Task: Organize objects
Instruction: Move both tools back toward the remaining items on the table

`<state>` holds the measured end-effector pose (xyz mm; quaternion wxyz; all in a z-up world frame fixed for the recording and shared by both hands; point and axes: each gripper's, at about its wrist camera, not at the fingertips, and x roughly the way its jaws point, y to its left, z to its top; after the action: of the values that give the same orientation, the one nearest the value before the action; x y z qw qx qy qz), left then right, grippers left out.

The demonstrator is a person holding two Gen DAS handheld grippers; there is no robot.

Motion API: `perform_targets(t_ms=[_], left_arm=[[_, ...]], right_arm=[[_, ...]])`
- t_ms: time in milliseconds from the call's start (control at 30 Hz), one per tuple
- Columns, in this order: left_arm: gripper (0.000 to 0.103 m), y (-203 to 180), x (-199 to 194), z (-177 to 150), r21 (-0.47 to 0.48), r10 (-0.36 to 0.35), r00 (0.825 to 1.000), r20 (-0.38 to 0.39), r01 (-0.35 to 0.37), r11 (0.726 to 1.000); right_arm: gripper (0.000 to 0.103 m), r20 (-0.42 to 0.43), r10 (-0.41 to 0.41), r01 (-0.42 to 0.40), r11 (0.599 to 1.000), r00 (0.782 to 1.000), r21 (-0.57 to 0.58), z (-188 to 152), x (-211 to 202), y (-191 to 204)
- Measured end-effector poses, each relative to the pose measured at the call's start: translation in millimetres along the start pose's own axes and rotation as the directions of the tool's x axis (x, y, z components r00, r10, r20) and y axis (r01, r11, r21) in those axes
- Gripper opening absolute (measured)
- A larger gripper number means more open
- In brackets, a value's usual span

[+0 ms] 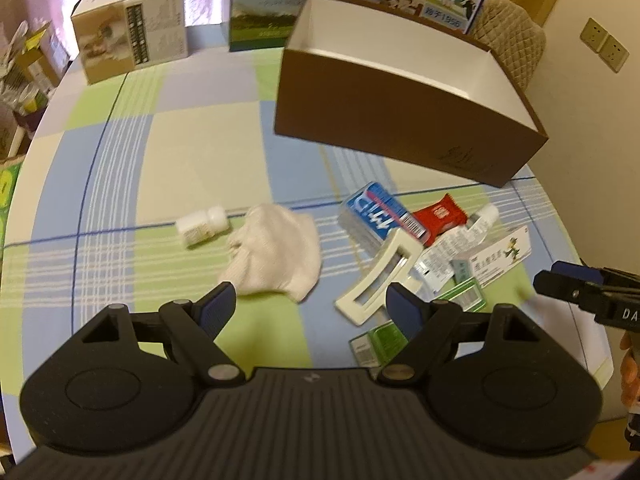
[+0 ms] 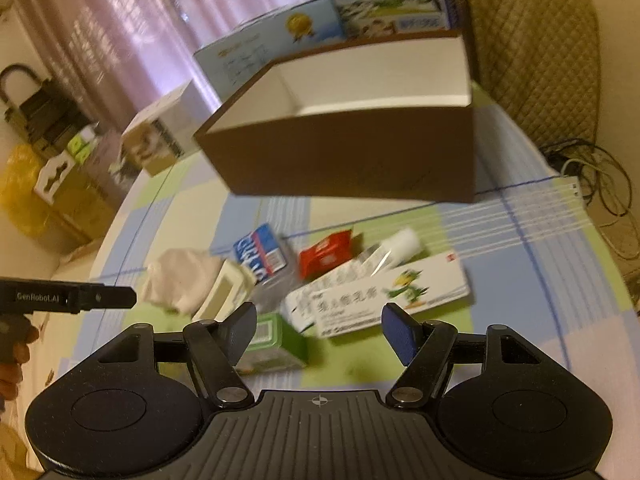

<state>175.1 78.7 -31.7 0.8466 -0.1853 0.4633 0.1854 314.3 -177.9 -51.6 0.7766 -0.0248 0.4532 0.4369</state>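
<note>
Your left hand-held gripper [image 1: 310, 304] hovers spread wide over the desk [image 1: 120, 184]; your right hand-held gripper [image 2: 320, 320] likewise gapes above the medicine box [image 2: 380, 296], lying flat, running left-right.

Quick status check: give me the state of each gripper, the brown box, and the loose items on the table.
left gripper: open, holding nothing
right gripper: open, holding nothing
brown box: upright, lidless, no contents visible
white bottle: lying on its side, capped
white cloth: crumpled, loose
cream hair clip: lying against the pile
red packet: lying in the pile
frog carton: lying flat
green box: lying beside the frog carton
</note>
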Motion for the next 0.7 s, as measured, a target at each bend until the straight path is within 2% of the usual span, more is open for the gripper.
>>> perform_targets(t_ms=[433,500,567,700], left_arm=[[0.079,45,-11,-24,-0.096,0.073,0.997,-0.023,-0.075,0.993],[0.079,52,-13,-27,-0.113,0.084,0.996,-0.026,-0.087,0.990],[0.079,60,-15,-32,-0.130,0.097,0.995,-0.031,-0.100,0.986],[0.079,73,-17,-42,-0.158,0.117,0.992,-0.044,-0.122,0.980]], right_arm=[[0.066,-0.060,0.081,-0.088,0.989,0.995,-0.117,4,47,21],[0.062,-0.074,0.101,-0.109,0.987,0.992,-0.120,2,53,22],[0.054,-0.099,0.112,-0.123,0.986,0.989,-0.111,0,59,23],[0.051,-0.128,0.119,-0.134,0.985,0.985,-0.111,-6,60,30]])
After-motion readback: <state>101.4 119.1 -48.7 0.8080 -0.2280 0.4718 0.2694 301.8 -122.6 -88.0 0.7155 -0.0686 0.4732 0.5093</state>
